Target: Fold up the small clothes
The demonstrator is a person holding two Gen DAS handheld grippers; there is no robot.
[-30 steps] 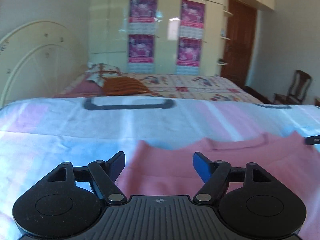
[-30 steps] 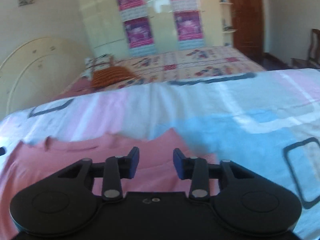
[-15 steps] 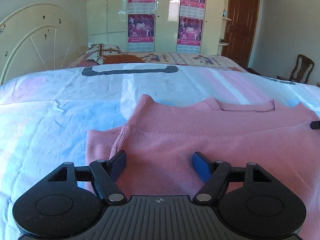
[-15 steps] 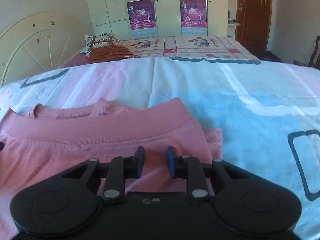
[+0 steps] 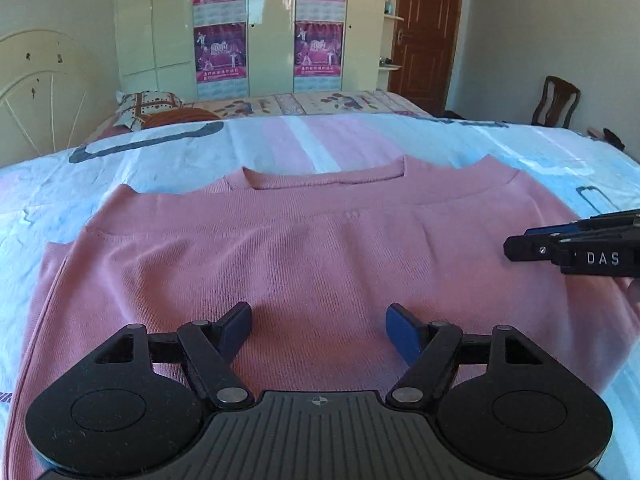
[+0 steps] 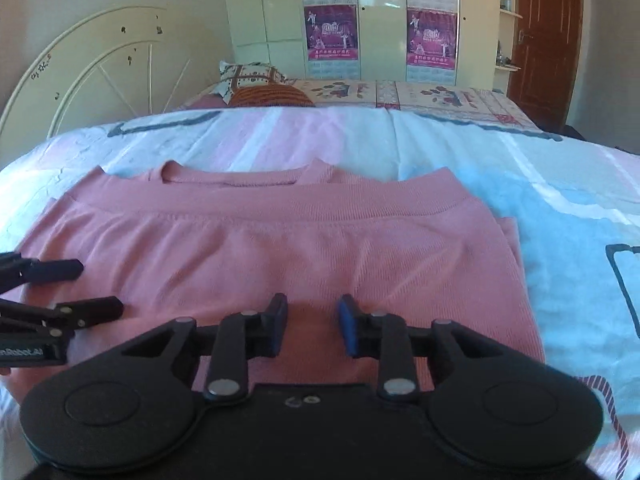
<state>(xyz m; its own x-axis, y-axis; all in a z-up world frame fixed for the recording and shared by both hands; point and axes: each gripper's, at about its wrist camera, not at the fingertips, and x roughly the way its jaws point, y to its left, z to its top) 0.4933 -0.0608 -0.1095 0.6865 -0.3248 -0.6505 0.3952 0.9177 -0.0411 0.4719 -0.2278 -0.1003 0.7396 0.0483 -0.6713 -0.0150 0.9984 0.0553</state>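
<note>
A pink knit top (image 5: 320,248) lies on the bed, folded over on itself, with its hem band lying just below the neckline; it also shows in the right wrist view (image 6: 280,248). My left gripper (image 5: 318,326) is open wide and empty above the top's near left part. My right gripper (image 6: 312,324) is open, narrower, and empty above the top's near right part. The right gripper also shows at the right edge of the left wrist view (image 5: 520,246). The left gripper's fingers (image 6: 60,270) show at the left edge of the right wrist view.
The top lies on a bedsheet (image 5: 280,144) with pale blue, pink and white patches. A second bed with a patterned pillow (image 6: 252,76) stands behind. A cream headboard (image 6: 100,80) is at left, a wardrobe (image 5: 272,28) at the back, and a chair (image 5: 556,100) at right.
Both grippers have pulled back and risen, so more of the top shows. The right gripper has opened after being nearly closed over the fabric. The folded top lies flat.
</note>
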